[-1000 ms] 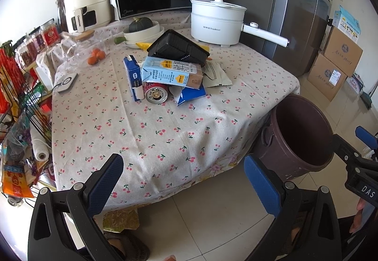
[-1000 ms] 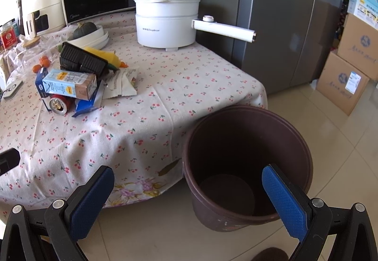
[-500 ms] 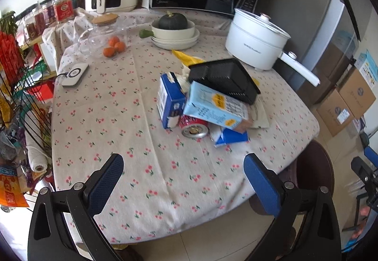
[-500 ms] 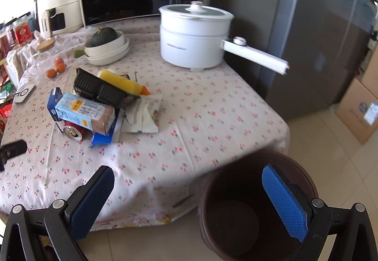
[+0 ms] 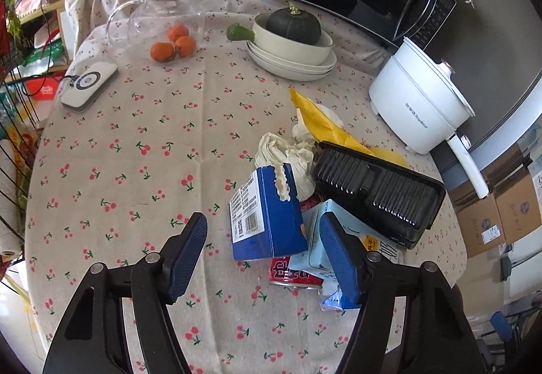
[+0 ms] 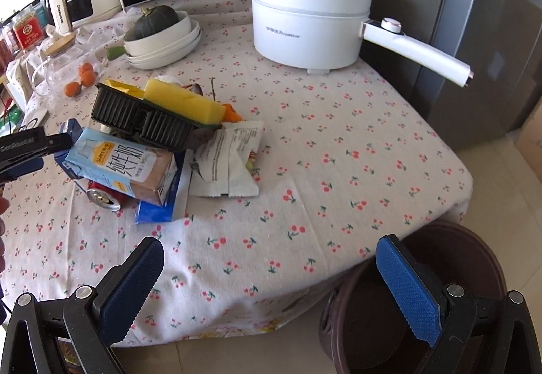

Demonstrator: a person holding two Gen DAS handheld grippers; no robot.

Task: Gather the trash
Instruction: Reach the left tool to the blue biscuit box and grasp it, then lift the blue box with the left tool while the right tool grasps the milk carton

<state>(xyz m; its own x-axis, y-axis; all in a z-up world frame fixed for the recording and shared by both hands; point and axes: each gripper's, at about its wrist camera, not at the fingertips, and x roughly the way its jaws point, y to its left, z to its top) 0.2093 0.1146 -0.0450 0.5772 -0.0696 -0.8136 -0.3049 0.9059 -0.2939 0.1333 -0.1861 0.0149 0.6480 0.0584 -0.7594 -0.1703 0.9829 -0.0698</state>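
Trash pile sits mid-table on a cherry-print tablecloth (image 5: 135,143).

Left wrist view, left to right: dark blue carton (image 5: 267,214) with a white label and barcode, top torn open, standing tilted. Crumpled white tissue (image 5: 288,153) just behind it. Red drink can (image 5: 294,272) on its side under the cartons. Light blue milk carton (image 5: 325,238) lying flat across the can. Yellow wrapper (image 5: 325,126) behind. Black ribbed plastic tray (image 5: 376,191) tilted on top, leaning on the milk carton.

Left gripper (image 5: 264,255) hangs over the near edge of the pile; its jaws have just been closing in and stand partly spread. The dark blue carton is between the pads, which don't press it. The right pad overlaps the milk carton in view; contact cannot be told.

Right wrist view, left to right: the left gripper's tip enters from the left edge beside the milk carton (image 6: 122,167). Can (image 6: 105,198) beneath it, a flat blue packet (image 6: 159,204) under the carton's end. Black tray (image 6: 142,120) on top with a yellow block (image 6: 183,101) against it. Torn white snack bag (image 6: 230,160) rightmost.

Right gripper (image 6: 271,286) jaws spread wide, nothing between them; the pile lies well ahead and to the left. Brown trash bin (image 6: 481,258) on the floor by the table edge, just under the right pad.
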